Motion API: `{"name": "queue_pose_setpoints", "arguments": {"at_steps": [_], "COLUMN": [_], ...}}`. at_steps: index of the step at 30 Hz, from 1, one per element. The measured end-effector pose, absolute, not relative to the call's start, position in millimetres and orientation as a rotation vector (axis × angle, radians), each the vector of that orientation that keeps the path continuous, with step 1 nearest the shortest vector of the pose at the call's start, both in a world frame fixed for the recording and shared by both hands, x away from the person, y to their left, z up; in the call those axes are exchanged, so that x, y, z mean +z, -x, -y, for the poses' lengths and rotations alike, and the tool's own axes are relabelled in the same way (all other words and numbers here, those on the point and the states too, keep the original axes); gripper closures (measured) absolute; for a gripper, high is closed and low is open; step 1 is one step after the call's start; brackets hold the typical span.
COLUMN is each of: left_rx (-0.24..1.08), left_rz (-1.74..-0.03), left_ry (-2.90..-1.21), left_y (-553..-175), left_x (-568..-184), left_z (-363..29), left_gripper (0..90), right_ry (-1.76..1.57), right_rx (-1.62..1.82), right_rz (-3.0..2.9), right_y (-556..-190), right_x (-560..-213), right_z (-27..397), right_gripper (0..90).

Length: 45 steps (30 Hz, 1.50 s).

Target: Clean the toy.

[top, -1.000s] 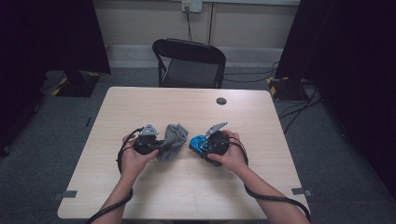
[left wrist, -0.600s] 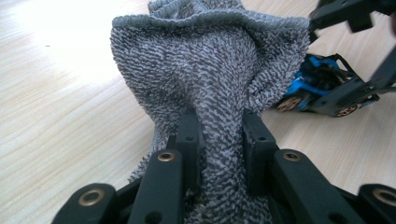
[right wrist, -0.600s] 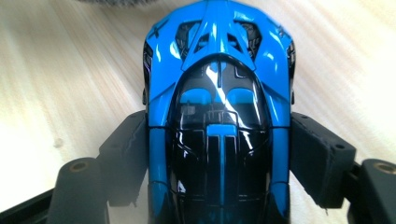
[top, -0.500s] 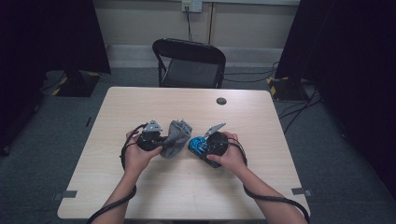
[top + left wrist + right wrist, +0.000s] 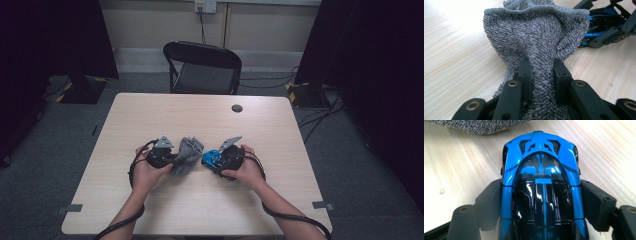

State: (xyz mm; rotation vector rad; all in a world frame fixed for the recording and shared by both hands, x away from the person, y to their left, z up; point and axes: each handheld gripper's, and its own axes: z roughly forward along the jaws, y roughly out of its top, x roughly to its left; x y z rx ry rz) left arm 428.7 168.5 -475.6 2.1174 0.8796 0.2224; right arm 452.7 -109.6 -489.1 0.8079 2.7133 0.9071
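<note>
A grey knitted cloth (image 5: pixel 187 152) lies bunched on the wooden table (image 5: pixel 200 115) between my two hands. My left gripper (image 5: pixel 172 159) is shut on its near end, and the fabric (image 5: pixel 536 32) is pinched between the two black pads (image 5: pixel 525 72). A blue and black toy car (image 5: pixel 540 157) sits lengthwise between the jaws of my right gripper (image 5: pixel 541 188), nose pointing away toward the cloth (image 5: pixel 479 126). Both pads (image 5: pixel 490 200) touch its flanks. These jaws have just been opening slightly, with the car (image 5: pixel 210 157) still between them. The right gripper (image 5: pixel 609 32) lies just beyond the cloth.
A black folding chair (image 5: pixel 202 67) stands behind the table's far edge. A small black disc (image 5: pixel 237 108) lies on the table toward the back right. Cables trail from both grippers along my forearms.
</note>
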Motion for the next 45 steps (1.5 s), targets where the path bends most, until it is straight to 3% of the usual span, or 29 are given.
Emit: {"name": "queue_pose_setpoints", "arguments": {"at_steps": [21, 26, 27, 45], "left_rx": [0.235, 0.245, 0.258, 0.249], "left_rz": [-0.869, -0.868, -0.861, -0.873], "left_ry": [-2.129, -2.129, -2.136, -2.104], "left_y": [-428, -428, -428, -429], "left_x": [-476, -477, -476, -474], "left_z": [-170, -169, -170, -172], "left_gripper": [71.8, 71.7, 71.7, 71.7], "right_ry": [-0.807, -0.844, -0.848, -0.916], "right_rx": [0.862, 0.874, 0.882, 0.818], "right_rz": [-2.743, -2.711, -2.705, -2.713], "right_y": [-451, -447, -446, -448], "right_x": [-488, -488, -489, -480], "right_z": [118, 119, 119, 111], "right_gripper": [20.8, 22.1, 25.8, 26.4]}}
